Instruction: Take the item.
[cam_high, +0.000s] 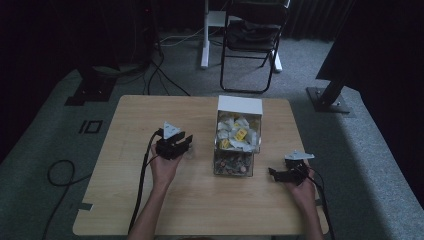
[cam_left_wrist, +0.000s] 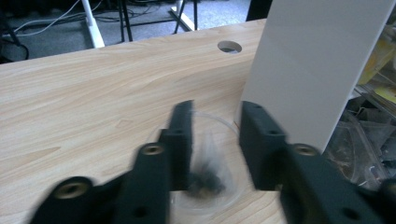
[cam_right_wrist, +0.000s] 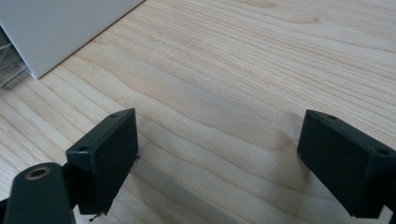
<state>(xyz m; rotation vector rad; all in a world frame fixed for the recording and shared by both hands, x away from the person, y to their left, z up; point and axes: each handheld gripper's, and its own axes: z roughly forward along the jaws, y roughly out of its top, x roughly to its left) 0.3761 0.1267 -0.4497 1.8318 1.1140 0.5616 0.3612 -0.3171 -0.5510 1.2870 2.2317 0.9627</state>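
1. Surface: a light wooden table (cam_high: 130, 200) on grey carpet in a dim room, with a folding chair (cam_high: 252, 35) beyond its far edge.
2. Left claw (cam_left_wrist: 215, 140): jaws set narrowly apart, one on each side of a small clear dish (cam_left_wrist: 205, 196).
3. The dish sits on the table directly below and between these jaws. Dark small items lie inside it, blurred. Whether the jaws touch its rim cannot be determined.
4. A white drawer box (cam_left_wrist: 308, 70) stands just to the right of this claw.
5. Right claw (cam_right_wrist: 217, 158): jaws spread wide over bare wood, holding nothing, with the box corner ahead to its left.
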